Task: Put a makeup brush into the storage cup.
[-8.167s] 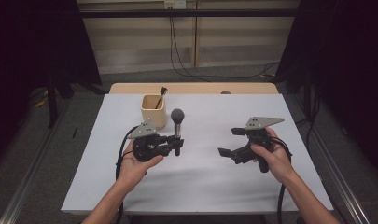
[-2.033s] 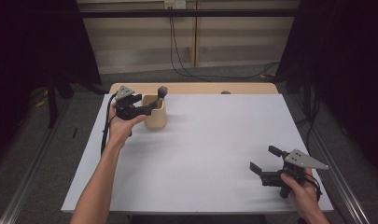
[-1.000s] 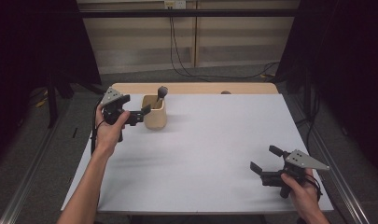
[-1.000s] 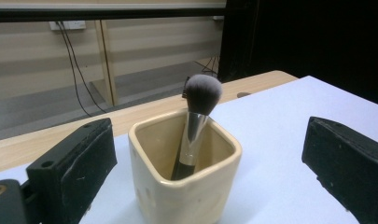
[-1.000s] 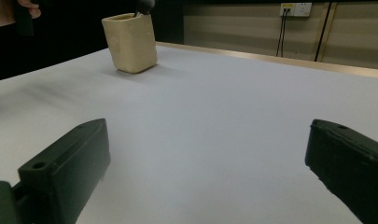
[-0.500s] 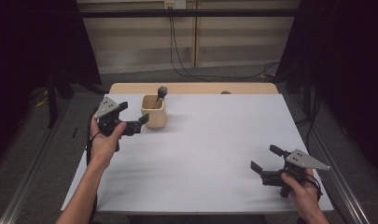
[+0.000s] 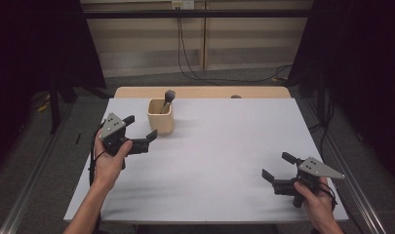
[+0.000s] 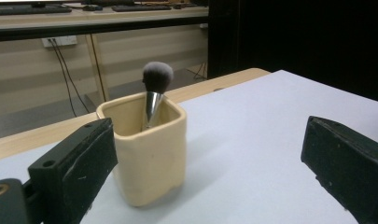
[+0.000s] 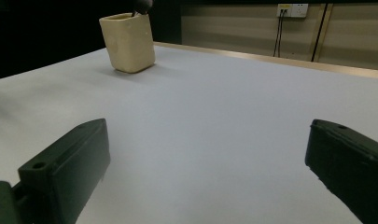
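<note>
Left gripper [image 7: 140,132], left of centre in the high view: jaws wide, empty, just beside the cup [image 7: 161,116] holding the brush [image 7: 168,97]. Right gripper [image 7: 278,171], lower right: jaws wide, empty.

High view looks down across the table [image 7: 224,161]; both gripper views sit low, sharing the cream cup [image 8: 147,154].

— What do you see in the cup [image 8: 149,154]?

— Matt cream ceramic, slightly uneven; inside it your brush [image 8: 155,91] has a shiny metal ferrule and soft grey bristles. Beneath the cup, smooth matt white table [image 7: 224,146].
</note>
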`<action>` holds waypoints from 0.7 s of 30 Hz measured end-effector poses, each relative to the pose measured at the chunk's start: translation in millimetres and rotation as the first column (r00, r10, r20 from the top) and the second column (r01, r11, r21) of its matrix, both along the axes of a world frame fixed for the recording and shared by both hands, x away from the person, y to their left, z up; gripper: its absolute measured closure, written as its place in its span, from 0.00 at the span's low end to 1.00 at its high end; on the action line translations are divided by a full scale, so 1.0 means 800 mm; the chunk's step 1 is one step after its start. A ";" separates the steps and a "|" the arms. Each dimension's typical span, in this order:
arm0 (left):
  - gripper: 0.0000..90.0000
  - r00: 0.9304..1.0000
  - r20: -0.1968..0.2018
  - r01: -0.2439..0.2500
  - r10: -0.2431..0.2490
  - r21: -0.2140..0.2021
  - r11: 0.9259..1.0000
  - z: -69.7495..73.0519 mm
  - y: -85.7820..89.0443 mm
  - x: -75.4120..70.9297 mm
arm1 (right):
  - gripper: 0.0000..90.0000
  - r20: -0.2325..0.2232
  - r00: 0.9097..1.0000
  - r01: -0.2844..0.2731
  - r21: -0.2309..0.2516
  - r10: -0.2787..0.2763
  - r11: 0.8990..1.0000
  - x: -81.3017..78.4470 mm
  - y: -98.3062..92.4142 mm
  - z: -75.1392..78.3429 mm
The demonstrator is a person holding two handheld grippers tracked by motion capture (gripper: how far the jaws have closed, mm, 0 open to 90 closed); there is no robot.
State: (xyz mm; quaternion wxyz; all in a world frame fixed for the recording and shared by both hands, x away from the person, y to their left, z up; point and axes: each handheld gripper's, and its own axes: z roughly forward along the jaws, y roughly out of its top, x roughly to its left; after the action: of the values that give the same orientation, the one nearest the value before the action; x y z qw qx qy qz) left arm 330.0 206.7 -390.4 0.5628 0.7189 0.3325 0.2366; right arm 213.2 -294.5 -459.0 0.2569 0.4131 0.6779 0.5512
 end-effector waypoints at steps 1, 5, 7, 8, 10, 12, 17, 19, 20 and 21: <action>0.03 1.000 -0.002 -0.001 0.001 0.002 1.000 -0.001 0.000 -0.003 | 0.00 0.002 1.000 0.002 -0.001 -0.002 1.000 0.000 -0.001 0.000; 0.04 1.000 -0.006 -0.006 0.006 0.005 1.000 -0.006 0.004 -0.014 | 0.00 0.005 1.000 0.003 -0.006 -0.003 1.000 0.000 -0.002 0.000; 0.03 1.000 -0.008 -0.002 0.002 0.013 1.000 -0.009 0.006 -0.019 | 0.00 0.006 1.000 0.000 -0.007 0.000 1.000 0.000 -0.001 0.000; 0.03 1.000 -0.011 0.000 0.001 0.013 1.000 -0.010 0.007 -0.021 | 0.00 0.003 1.000 -0.002 -0.005 0.002 1.000 0.000 0.000 0.000; 0.03 1.000 -0.014 0.001 -0.001 0.011 1.000 -0.013 0.009 -0.025 | 0.00 0.001 1.000 0.000 0.000 0.000 1.000 0.000 0.001 0.000; 0.04 1.000 -0.017 -0.009 0.009 0.008 1.000 -0.013 0.010 -0.031 | 0.00 0.002 1.000 -0.001 0.000 0.001 1.000 0.000 0.001 0.000; 0.03 1.000 -0.006 -0.007 0.007 0.010 1.000 -0.013 0.012 -0.049 | 0.00 0.006 1.000 -0.003 -0.009 0.003 1.000 0.000 0.000 0.000; 0.03 1.000 -0.003 -0.004 0.004 0.018 1.000 -0.014 0.014 -0.057 | 0.00 0.007 1.000 -0.001 -0.013 0.001 1.000 -0.001 -0.001 0.000; 0.04 1.000 -0.009 -0.004 0.004 0.013 1.000 -0.016 0.015 -0.061 | 0.00 0.007 1.000 -0.001 -0.012 0.001 1.000 -0.001 -0.001 0.000; 0.03 1.000 -0.019 -0.012 0.012 0.012 1.000 -0.017 0.018 -0.065 | 0.00 0.006 1.000 0.000 -0.011 0.000 1.000 -0.001 -0.001 0.000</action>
State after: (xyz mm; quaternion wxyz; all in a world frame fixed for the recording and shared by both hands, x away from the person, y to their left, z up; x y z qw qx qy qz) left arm 277.7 220.9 -404.3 0.5540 0.7224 0.3406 0.2352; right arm 212.2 -295.4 -459.1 0.2614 0.4100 0.6801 0.5486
